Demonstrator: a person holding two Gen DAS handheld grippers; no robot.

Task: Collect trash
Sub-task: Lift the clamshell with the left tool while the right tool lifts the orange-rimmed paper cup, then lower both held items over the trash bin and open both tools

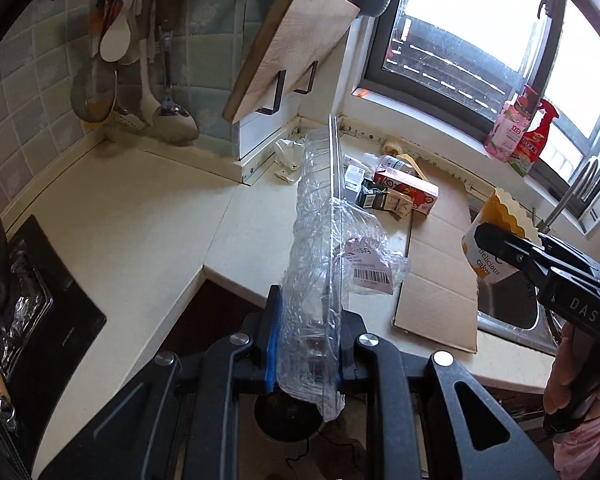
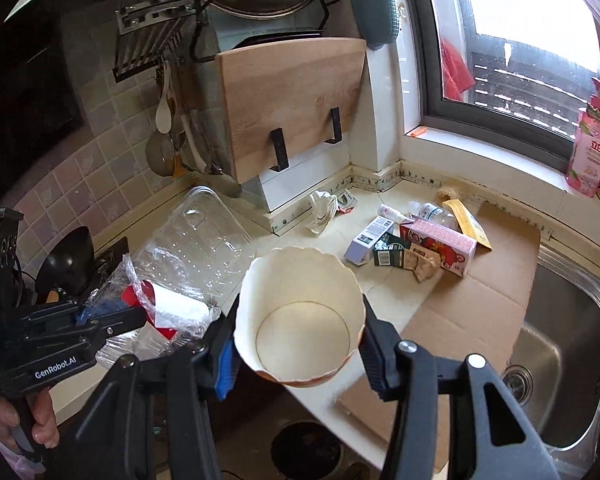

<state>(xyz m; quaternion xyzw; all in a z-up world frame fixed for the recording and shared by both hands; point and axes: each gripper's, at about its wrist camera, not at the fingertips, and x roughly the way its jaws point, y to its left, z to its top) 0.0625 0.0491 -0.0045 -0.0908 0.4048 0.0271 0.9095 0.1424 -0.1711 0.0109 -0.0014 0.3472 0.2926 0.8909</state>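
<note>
My left gripper (image 1: pixel 306 354) is shut on a clear plastic tray (image 1: pixel 320 240) wrapped in crinkled film with a barcode label, held on edge above the counter's front; it also shows in the right wrist view (image 2: pixel 204 240). My right gripper (image 2: pixel 300 344) is shut on a paper cake cup (image 2: pixel 300 316), cream inside and orange outside, also seen in the left wrist view (image 1: pixel 496 236). More trash lies on the counter: a pink carton (image 2: pixel 440 244), small boxes (image 2: pixel 370 240), a plastic bottle (image 2: pixel 428 212), a crumpled tissue (image 2: pixel 322 210).
A flat cardboard sheet (image 2: pixel 480 300) lies beside the steel sink (image 2: pixel 568 340). A wooden cutting board (image 2: pixel 292 104) hangs on the wall. A black stove (image 1: pixel 48 312) is at left. Detergent bottles (image 1: pixel 520 132) stand on the windowsill. A dark bin (image 2: pixel 306 456) sits on the floor below.
</note>
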